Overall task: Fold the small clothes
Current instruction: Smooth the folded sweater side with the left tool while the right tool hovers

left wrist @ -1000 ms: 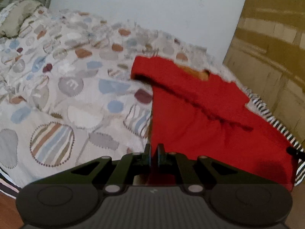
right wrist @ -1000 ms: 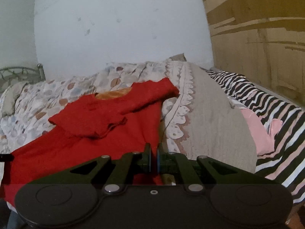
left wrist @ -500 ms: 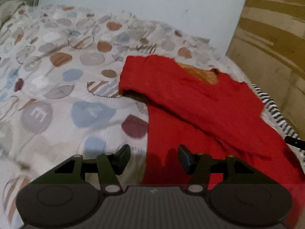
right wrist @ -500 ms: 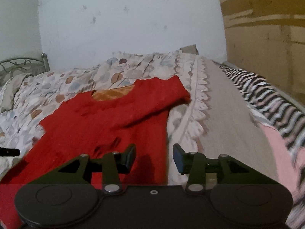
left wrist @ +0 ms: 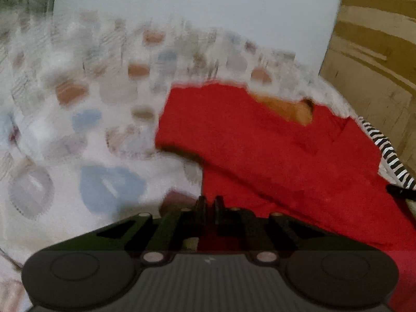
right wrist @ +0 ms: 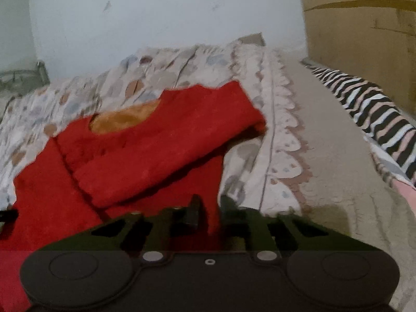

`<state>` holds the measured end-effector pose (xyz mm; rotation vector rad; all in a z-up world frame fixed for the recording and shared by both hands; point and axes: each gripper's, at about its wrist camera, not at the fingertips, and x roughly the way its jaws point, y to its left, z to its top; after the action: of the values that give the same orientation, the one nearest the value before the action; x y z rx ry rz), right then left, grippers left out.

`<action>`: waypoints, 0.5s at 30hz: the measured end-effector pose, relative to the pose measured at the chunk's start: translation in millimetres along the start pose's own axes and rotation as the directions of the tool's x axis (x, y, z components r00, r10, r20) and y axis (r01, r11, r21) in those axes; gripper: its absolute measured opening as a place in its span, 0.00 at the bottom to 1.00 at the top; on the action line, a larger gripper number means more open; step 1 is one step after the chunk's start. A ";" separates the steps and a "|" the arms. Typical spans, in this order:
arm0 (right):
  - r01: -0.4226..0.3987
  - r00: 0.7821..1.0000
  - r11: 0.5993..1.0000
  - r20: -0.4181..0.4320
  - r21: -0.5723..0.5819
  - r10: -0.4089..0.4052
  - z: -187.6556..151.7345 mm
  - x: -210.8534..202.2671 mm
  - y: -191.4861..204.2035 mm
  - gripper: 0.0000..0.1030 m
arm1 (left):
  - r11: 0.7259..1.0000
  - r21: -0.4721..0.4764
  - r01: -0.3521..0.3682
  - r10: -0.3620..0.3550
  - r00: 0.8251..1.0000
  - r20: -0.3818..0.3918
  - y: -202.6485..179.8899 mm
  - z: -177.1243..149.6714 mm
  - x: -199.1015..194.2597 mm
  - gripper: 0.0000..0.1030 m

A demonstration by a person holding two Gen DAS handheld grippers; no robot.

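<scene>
Left gripper point(left wrist: 210, 202) clamped on left edge of red top point(left wrist: 273, 156); right gripper point(right wrist: 209, 208) pinches right edge. Top lies flat on patterned quilt point(left wrist: 78, 130), sleeves folded in. Advice: lift both edges evenly, keep the hem taut.

Red fleece garment point(right wrist: 156, 161), orange lining at neck; white bedspread point(left wrist: 78, 156) with blue, brown, grey blobs; black-white zebra-striped cloth point(right wrist: 369, 109).

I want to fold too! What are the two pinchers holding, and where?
Both pinch the red top: left gripper on its left side edge, right gripper on its right side edge.
</scene>
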<state>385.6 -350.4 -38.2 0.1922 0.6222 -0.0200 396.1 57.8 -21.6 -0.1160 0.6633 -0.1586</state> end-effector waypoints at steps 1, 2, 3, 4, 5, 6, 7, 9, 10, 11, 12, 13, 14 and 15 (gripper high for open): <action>0.019 0.999 1.000 0.026 -0.007 -0.019 -0.6 -5.4 0.4 0.06 | 1.000 0.014 -0.010 0.010 0.999 0.031 -2.0 0.7 -7.9 0.04; 0.033 0.998 0.999 0.051 -0.014 -0.032 -0.8 -12.0 1.0 0.04 | 1.000 0.007 -0.018 0.017 0.998 0.053 -0.9 1.0 -14.0 0.03; 0.043 0.996 0.999 0.079 -0.010 -0.042 -1.0 -19.1 1.4 0.04 | 1.000 -0.015 -0.024 0.025 0.998 0.053 3.1 1.0 -15.7 0.03; 0.049 0.994 0.999 0.097 0.000 -0.049 -1.0 -23.6 0.0 0.04 | 0.999 -0.039 -0.032 0.033 0.999 0.022 9.0 0.5 -11.2 0.03; 0.057 0.993 0.998 0.106 0.013 -0.058 -1.6 -25.9 -2.6 0.04 | 0.997 -0.075 -0.037 0.036 0.999 -0.015 16.4 -1.3 -3.9 0.03; 0.064 0.994 0.998 0.090 0.025 -0.066 -3.9 -23.6 -5.3 0.04 | 0.993 -0.114 -0.041 0.035 0.998 -0.052 24.0 -4.7 3.5 0.03; 0.067 0.995 0.997 0.064 0.039 -0.070 -6.1 -18.8 -9.0 0.04 | 0.989 -0.147 -0.035 0.024 0.997 -0.078 30.3 -9.1 9.9 0.03; 0.067 0.997 0.995 0.037 0.077 -0.070 -10.8 -12.7 -15.1 0.04 | 0.986 -0.166 -0.022 0.011 0.998 -0.067 34.6 -13.3 12.5 0.04; 0.062 0.997 0.995 0.039 0.084 -0.065 -10.8 -12.8 -16.8 0.04 | 0.988 -0.157 -0.015 0.005 0.998 -0.061 33.5 -13.9 12.9 0.04; 0.060 0.997 0.995 0.038 0.083 -0.063 -10.6 -13.0 -16.8 0.04 | 0.988 -0.154 -0.001 -0.009 0.998 -0.060 33.8 -13.6 13.1 0.04; 0.055 0.998 0.995 0.033 0.080 -0.058 -9.8 -12.5 -16.9 0.05 | 0.987 -0.162 0.017 -0.027 0.998 -0.059 34.9 -13.7 12.7 0.06; 0.038 0.999 0.996 0.028 0.081 -0.040 -9.1 -12.0 -18.3 0.05 | 0.983 -0.179 0.039 -0.051 0.997 -0.064 37.4 -12.7 12.7 0.07; 0.019 1.000 0.996 0.022 0.084 -0.021 -8.4 -12.2 -19.2 0.07 | 0.979 -0.194 0.055 -0.070 0.995 -0.072 40.2 -13.0 11.7 0.11; 0.000 1.000 0.996 0.017 0.088 -0.001 -7.1 -13.1 -19.6 0.12 | 0.976 -0.208 0.065 -0.083 0.993 -0.078 42.6 -13.8 8.3 0.14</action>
<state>369.3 -368.9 -39.6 0.2767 0.6047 -0.0496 398.7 97.3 -44.2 -0.3345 0.7614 -0.1670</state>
